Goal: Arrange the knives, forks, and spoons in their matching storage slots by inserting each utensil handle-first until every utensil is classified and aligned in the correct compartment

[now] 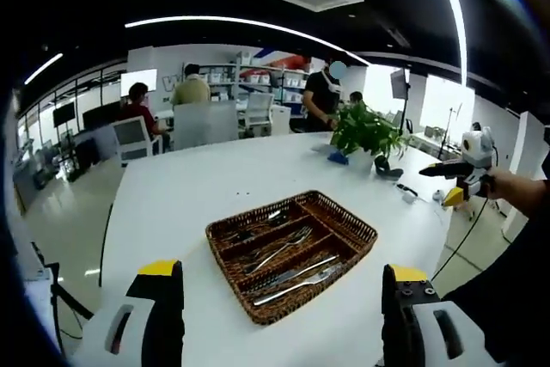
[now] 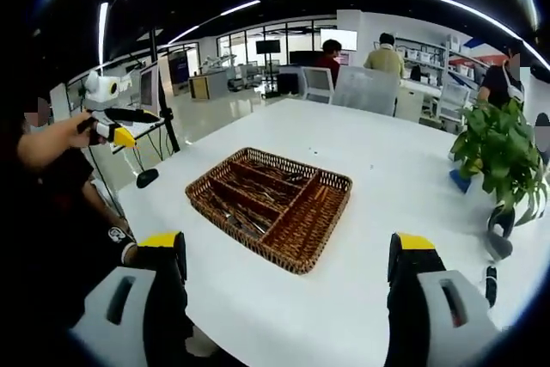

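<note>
I had the left gripper (image 1: 284, 320) spread wide w/ nothing in it, right gripper (image 2: 288, 285) likewise wide & empty, wicker tray (image 1: 357, 251) sat mid white table (image 1: 172, 195), cutlery (image 1: 292, 266) lying in its slots, potted plant (image 2: 498, 148) near far edge.

The white table (image 1: 189, 204) is bare on all sides of the wicker tray (image 1: 292, 255), giving open approach from above. A potted plant (image 1: 368, 132) stands well beyond the tray at the table's far edge.
</note>
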Demonstrator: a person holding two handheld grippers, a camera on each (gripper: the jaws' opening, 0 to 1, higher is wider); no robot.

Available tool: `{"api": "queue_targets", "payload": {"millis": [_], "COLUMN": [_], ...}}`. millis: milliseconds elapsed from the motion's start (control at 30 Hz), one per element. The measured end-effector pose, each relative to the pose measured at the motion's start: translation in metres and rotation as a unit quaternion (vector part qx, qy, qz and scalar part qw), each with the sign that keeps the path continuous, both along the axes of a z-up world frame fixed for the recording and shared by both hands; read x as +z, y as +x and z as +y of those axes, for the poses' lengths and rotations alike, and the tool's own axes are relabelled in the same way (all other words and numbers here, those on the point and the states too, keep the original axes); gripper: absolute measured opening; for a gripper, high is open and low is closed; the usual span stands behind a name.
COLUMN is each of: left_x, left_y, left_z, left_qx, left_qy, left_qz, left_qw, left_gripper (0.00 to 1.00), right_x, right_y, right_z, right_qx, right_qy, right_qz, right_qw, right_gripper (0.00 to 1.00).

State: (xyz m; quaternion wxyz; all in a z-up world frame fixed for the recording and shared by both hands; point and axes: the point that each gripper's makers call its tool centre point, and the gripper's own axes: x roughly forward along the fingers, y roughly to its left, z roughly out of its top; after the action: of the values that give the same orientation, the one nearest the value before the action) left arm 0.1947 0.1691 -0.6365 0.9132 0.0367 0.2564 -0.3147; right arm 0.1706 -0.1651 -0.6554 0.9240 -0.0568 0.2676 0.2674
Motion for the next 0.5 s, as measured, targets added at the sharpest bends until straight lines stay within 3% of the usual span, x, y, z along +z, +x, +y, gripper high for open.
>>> {"api": "queue_targets", "payload": {"millis": [367,500], "left_x": [0.015,0.014], "left_y": [-0.014,-0.017], "left_z": [0.023,0.025], "left_qx": [0.035,0.035], "left_qy": [0.011,0.016], "left_qz": [-0.032,-0.027], "left_qw": [0.9988,0.9989], "left_gripper": [1.00,1.00], "right_x": [-0.004,-0.002], "right_y": [-0.014,-0.014], "right_z": [0.001,0.002], "right_qx": [0.002,0.003], "right_qy": [-0.003,-0.002], "right_qz": [0.005,0.007], "right_qw": [1.0000,1.0000], "right_gripper": [1.00,1.00]}}
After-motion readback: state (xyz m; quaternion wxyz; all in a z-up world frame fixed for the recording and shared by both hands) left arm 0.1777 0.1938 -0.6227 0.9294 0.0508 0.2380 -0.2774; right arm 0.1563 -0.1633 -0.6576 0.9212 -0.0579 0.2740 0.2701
